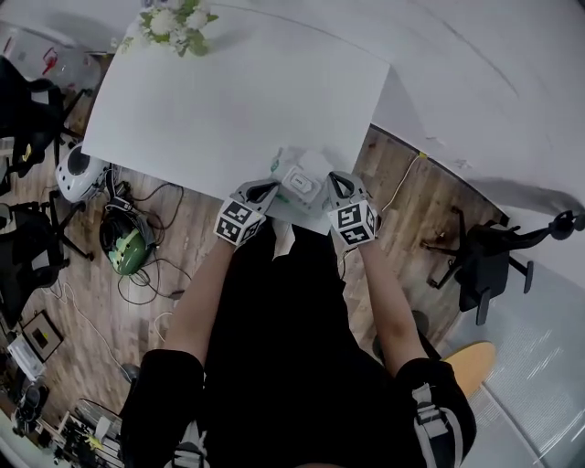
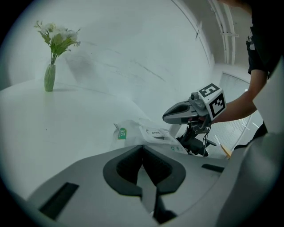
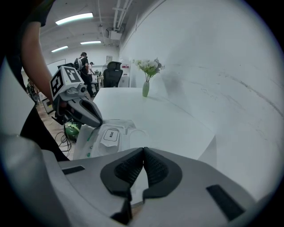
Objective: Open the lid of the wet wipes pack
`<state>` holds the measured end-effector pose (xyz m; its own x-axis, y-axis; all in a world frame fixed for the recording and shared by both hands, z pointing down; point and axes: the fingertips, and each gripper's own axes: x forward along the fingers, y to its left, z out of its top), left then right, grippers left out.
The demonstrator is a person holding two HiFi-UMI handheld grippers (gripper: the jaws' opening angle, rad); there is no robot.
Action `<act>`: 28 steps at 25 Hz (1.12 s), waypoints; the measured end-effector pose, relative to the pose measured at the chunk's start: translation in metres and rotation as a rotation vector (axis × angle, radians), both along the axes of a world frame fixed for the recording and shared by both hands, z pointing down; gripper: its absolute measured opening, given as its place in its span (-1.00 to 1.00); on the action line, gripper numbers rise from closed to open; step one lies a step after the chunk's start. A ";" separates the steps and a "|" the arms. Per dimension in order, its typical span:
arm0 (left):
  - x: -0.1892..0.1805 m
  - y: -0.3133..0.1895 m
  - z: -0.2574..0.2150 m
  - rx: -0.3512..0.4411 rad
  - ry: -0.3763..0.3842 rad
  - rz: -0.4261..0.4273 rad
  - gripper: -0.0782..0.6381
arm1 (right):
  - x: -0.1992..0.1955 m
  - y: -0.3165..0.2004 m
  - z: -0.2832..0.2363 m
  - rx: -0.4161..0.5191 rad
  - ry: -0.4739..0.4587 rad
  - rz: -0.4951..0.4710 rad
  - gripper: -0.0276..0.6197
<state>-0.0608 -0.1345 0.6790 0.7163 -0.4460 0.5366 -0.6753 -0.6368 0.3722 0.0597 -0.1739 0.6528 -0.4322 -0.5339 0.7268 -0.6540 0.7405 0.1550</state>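
Note:
The white wet wipes pack [image 1: 302,179] lies at the near edge of the white table [image 1: 228,101]. In the right gripper view the pack [image 3: 95,142] shows a labelled flap [image 3: 110,135], and a rounded lid shape [image 3: 133,133] lies flat beside the flap. My left gripper [image 1: 268,188] is shut, its tips at the pack's left edge. I cannot tell whether it pinches the wrapper. My right gripper [image 1: 336,181] is shut and holds nothing, hovering just right of the pack. The left gripper view shows the pack [image 2: 153,134] straight beyond its shut jaws.
A green vase of white flowers [image 1: 174,23] stands at the table's far corner. A black office chair [image 1: 484,256] is on the wooden floor to the right. Cables and a green round object [image 1: 123,242] lie on the floor to the left.

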 end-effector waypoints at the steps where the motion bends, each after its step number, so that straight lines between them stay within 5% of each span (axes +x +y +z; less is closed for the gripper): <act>1: -0.001 0.002 -0.003 0.004 -0.001 0.004 -0.72 | 0.000 0.004 -0.002 0.002 -0.001 0.002 -0.86; 28: -0.036 0.062 -0.112 0.180 0.020 0.127 -0.72 | -0.018 0.108 -0.066 0.110 -0.100 0.190 -0.87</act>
